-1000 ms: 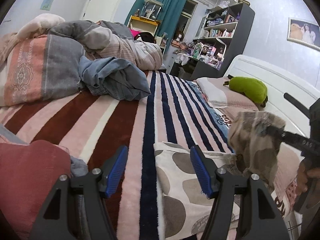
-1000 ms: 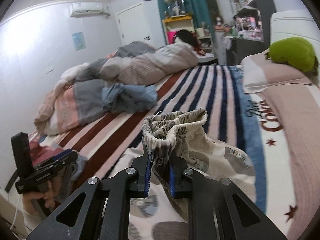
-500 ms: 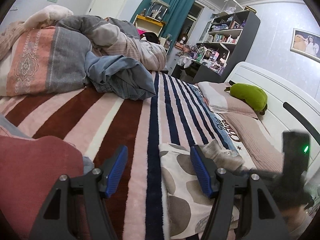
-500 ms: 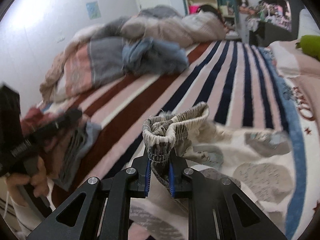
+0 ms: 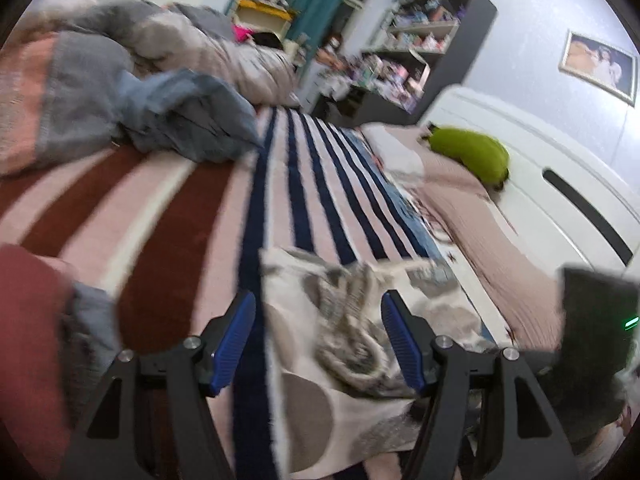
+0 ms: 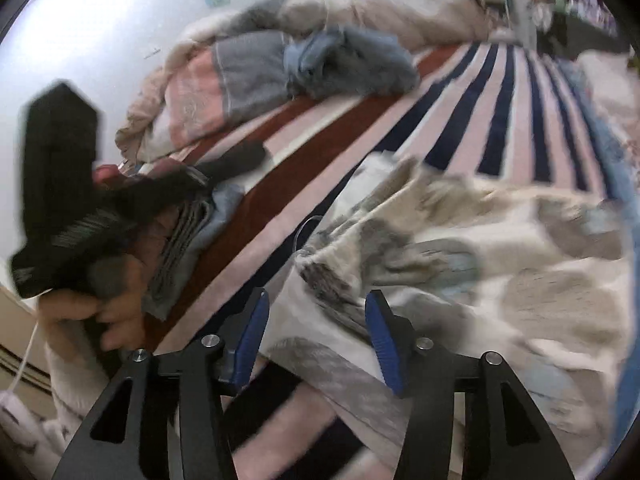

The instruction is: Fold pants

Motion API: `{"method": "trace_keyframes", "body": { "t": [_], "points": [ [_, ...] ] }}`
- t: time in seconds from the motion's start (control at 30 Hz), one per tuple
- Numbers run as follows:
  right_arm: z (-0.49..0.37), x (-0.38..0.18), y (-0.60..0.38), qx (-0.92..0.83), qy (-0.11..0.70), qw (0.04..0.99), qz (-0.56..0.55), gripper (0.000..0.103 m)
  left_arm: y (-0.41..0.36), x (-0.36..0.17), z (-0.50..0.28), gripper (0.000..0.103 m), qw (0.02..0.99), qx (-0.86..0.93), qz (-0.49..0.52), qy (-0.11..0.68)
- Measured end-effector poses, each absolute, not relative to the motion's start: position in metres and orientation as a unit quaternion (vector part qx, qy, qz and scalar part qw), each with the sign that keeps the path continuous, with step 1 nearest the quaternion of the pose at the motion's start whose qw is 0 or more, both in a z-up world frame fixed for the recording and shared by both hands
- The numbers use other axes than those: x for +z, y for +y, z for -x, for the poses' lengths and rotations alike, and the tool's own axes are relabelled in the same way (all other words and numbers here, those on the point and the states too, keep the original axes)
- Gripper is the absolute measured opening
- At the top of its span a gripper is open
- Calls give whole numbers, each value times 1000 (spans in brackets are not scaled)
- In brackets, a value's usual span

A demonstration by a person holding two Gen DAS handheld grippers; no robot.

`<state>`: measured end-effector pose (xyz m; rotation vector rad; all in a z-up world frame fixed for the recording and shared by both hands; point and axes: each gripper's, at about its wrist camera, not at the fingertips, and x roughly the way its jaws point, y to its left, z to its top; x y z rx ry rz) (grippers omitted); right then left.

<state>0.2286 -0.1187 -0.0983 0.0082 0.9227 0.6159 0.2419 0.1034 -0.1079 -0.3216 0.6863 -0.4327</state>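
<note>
The cream pants with grey-brown spots [image 5: 320,412] lie on the striped bed, their gathered waistband [image 5: 352,320] bunched on top between my fingers. My left gripper [image 5: 320,340] is open and empty just above them. In the right wrist view the pants [image 6: 500,280] spread to the right, with the waistband [image 6: 332,268] lying loose ahead of my right gripper [image 6: 316,334], which is open and holds nothing. The left gripper's body [image 6: 60,184] shows at the left, held by a hand. Both views are motion-blurred.
A striped blanket [image 5: 180,216] covers the bed. A heap of quilts with a blue garment [image 5: 188,124] lies at the far side. Folded red and grey clothes [image 5: 32,340] sit at the near left. A green pillow [image 5: 468,152] rests by the white headboard.
My right gripper has opened and let go of the waistband, which now lies on the pants. Both grippers have come lower and closer to the pants.
</note>
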Motion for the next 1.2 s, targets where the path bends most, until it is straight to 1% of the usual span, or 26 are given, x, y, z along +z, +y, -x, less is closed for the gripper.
{"method": "trace_keyframes", "body": {
  "t": [0.1, 0.23, 0.27, 0.3, 0.33, 0.37, 0.4, 0.5, 0.63, 0.73, 0.8, 0.87, 0.93, 0.97, 1.0, 1.07, 1.13, 1.17, 1.2],
  "points": [
    [-212, -78, -149, 241, 399, 885, 19, 51, 79, -121, -251, 62, 898, -213, 143, 358],
    [-198, -72, -194, 204, 382, 901, -11, 52, 55, -140, -265, 61, 882, -228, 158, 382],
    [-194, -73, -208, 194, 380, 904, -28, 52, 51, -143, -266, 56, 882, -224, 156, 384],
    [-190, -75, -219, 186, 379, 906, -38, 52, 44, -147, -267, 45, 884, -214, 146, 390],
    [-188, -77, -229, 177, 379, 907, -48, 52, 41, -150, -269, 38, 886, -206, 136, 394],
    [-188, -79, -235, 171, 379, 908, -55, 52, 38, -153, -269, 25, 888, -196, 126, 395],
    [-186, -83, -247, 160, 379, 909, -69, 52, 37, -154, -268, 22, 892, -190, 119, 394],
    [-182, -89, -270, 137, 378, 910, -103, 52, 46, -147, -261, 19, 899, -183, 126, 378],
    [-179, -94, -290, 117, 380, 909, -127, 52, 62, -130, -245, 19, 914, -166, 122, 349],
    [-179, -97, -294, 115, 383, 907, -133, 52, 69, -126, -238, 21, 922, -142, 101, 347],
    [-182, -101, -292, 114, 389, 905, -131, 52, 72, -136, -245, 25, 915, -127, 89, 371],
    [-186, -109, -288, 106, 400, 903, -121, 52, 77, -143, -249, 26, 912, -117, 90, 383],
    [-189, -117, -284, 100, 410, 900, -108, 52, 81, -145, -251, 32, 907, -119, 99, 391],
    [-191, -121, -283, 100, 414, 898, -106, 52, 81, -143, -251, 38, 909, -115, 97, 387],
    [-193, -123, -281, 101, 418, 897, -102, 52, 84, -137, -247, 40, 916, -106, 94, 375],
    [-197, -120, -278, 106, 414, 900, -88, 52, 85, -122, -237, 41, 928, -107, 89, 345],
    [-202, -112, -275, 110, 406, 904, -70, 52, 82, -108, -227, 46, 937, -133, 83, 312],
    [-207, -108, -272, 119, 404, 905, -62, 51, 78, -100, -221, 48, 940, -148, 82, 295],
    [-214, -103, -267, 135, 403, 904, -50, 46, 74, -95, -219, 48, 940, -165, 82, 286]
  ]
}}
